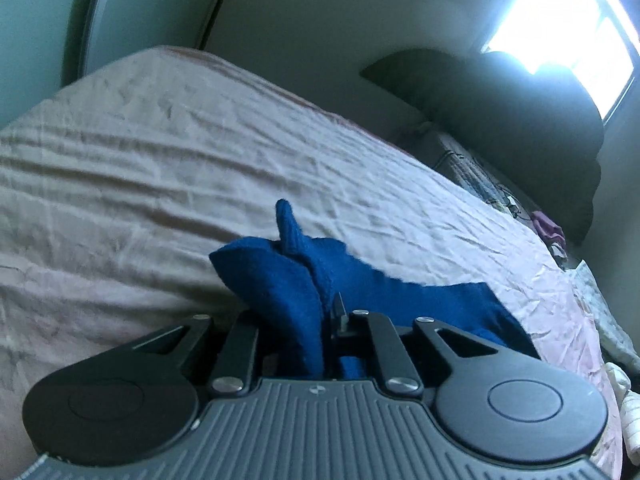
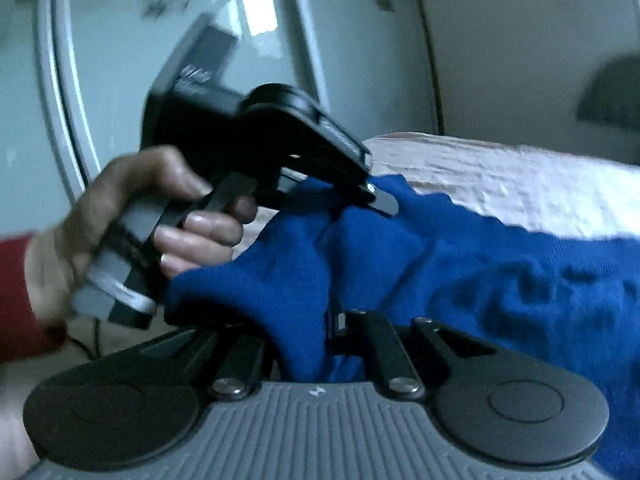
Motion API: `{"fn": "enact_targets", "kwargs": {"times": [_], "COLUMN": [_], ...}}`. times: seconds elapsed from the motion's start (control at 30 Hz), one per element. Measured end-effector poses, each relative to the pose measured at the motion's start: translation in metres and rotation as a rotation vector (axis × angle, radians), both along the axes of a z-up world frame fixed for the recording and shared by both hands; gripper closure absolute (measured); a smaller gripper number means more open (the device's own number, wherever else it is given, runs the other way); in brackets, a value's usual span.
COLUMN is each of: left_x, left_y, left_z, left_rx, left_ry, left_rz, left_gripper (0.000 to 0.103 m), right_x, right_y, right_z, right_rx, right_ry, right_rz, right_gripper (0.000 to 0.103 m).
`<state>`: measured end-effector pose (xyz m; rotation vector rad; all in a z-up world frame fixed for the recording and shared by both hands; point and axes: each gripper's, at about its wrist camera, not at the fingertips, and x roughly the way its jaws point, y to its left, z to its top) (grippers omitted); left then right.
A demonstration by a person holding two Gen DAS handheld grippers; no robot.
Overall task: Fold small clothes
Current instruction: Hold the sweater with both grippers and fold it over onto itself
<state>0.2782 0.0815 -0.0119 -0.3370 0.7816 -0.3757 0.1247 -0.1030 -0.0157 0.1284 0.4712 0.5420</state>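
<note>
Blue knit garment: deep blue, soft ribbed fabric, bunched into folds. It lies on the bed, with one part lifted off the sheet and gathered at both tongs. In the left wrist view a narrow tab of the knit stands upright above the bunch; the rest trails to the right across the pale, wrinkled sheet.

Left tongs: drawn narrow, fabric pinched between the fingers, a thick fold filling the gap down to the base. In the right wrist view the same left tongs show from the side, tip pressed into the garment, held by the person's left hand with a red sleeve at the wrist.

Right tongs: also narrow, closed on a fold of the same garment; cloth hangs between the fingers and spreads to the right. Both grips sit close together on the bunch.

Background: dark pillow at the far side of the bed, bright window above it. Right view is motion-blurred.
</note>
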Motion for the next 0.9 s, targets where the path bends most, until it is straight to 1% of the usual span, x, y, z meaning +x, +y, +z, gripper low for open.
{"fn": "enact_targets", "kwargs": {"times": [0.27,0.33,0.5,0.67,0.77,0.9], "left_x": [-0.02,-0.026,-0.039,-0.045,-0.045,-0.049], "left_y": [-0.043,-0.056,-0.096,-0.122,-0.135,-0.154], "left_z": [0.027,0.033,0.043,0.044,0.046,0.047], "left_rx": [0.052,0.076,0.176,0.232,0.263,0.318], "left_ry": [-0.045,-0.072,-0.151,-0.183,-0.202,-0.232], "left_rz": [0.033,0.028,-0.006,-0.005,0.014,-0.006], "left_gripper": [0.089,0.089,0.089,0.089,0.089,0.089], "right_x": [-0.017,-0.018,-0.027,-0.024,-0.028,-0.029], "right_y": [-0.057,-0.07,-0.09,-0.108,-0.118,-0.128], "right_z": [0.003,0.004,0.002,-0.007,-0.003,-0.004], "right_rx": [0.188,0.204,0.201,0.256,0.285,0.327], "right_ry": [0.045,0.03,0.007,-0.007,-0.01,0.009], "right_rz": [-0.031,-0.052,-0.053,-0.06,-0.069,-0.075], "right_gripper": [0.096,0.096,0.096,0.096,0.096,0.096]}}
